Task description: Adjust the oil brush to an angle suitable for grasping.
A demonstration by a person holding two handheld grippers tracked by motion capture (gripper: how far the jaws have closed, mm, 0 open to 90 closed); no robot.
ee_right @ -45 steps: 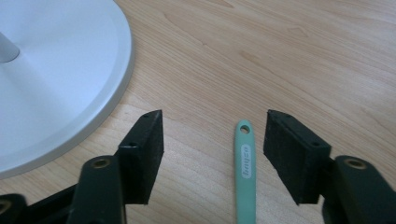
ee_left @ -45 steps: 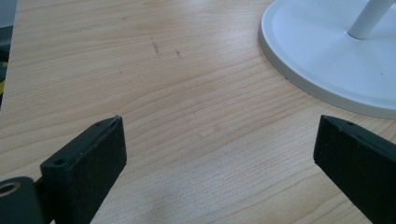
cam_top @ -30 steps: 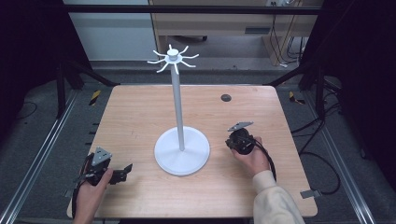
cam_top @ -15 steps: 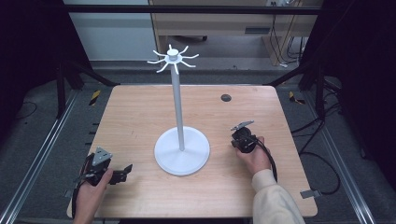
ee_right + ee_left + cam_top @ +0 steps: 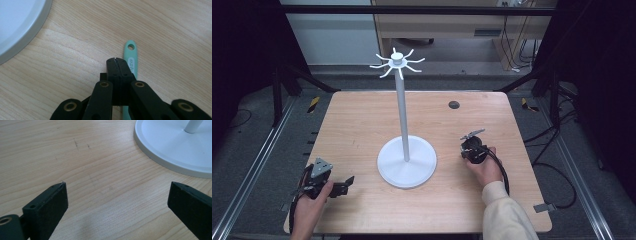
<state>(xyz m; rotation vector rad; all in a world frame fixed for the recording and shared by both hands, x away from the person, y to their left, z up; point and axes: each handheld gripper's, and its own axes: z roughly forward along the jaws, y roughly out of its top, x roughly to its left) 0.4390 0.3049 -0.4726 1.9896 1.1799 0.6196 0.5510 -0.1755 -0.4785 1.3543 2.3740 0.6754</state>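
Observation:
A white stand with a round base and a tall pole topped by hooked arms rises from the middle of the wooden table. My right gripper rests on the table just right of the base. Its jaws are shut flat against each other. A mint-green handle with a hanging hole lies on the wood right beside and under them, not between them. Held low at the near left corner, my left gripper stands wide open over bare wood, with the base's rim ahead to its right.
A small dark round spot sits at the table's far right. Dark floor, metal rails and cables surround the table, and a cabinet stands behind it.
My right gripper has drifted slightly to the right, away from the stand's base. The left gripper has stayed where it was.

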